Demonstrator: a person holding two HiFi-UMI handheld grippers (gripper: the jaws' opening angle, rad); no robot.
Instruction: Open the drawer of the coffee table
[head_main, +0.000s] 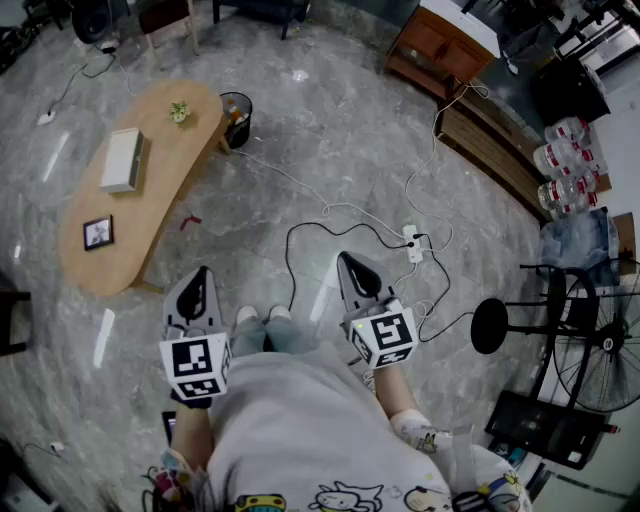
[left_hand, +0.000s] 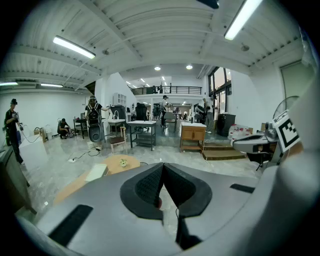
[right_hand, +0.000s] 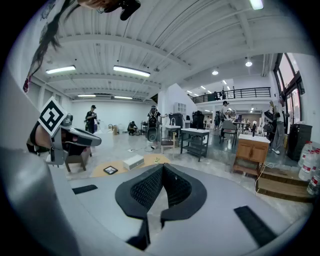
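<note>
The wooden coffee table (head_main: 160, 170) stands well apart from the person, at the upper left of the head view; no drawer shows from here. The left gripper (head_main: 203, 272) and right gripper (head_main: 346, 260) are both clenched on nothing. The drawer is likely rigid and best gripped by its front lip or pull.

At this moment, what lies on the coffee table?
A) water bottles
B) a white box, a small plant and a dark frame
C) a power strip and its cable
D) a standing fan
B: the head view shows the white box, the plant and the dark frame on the coffee table.
</note>
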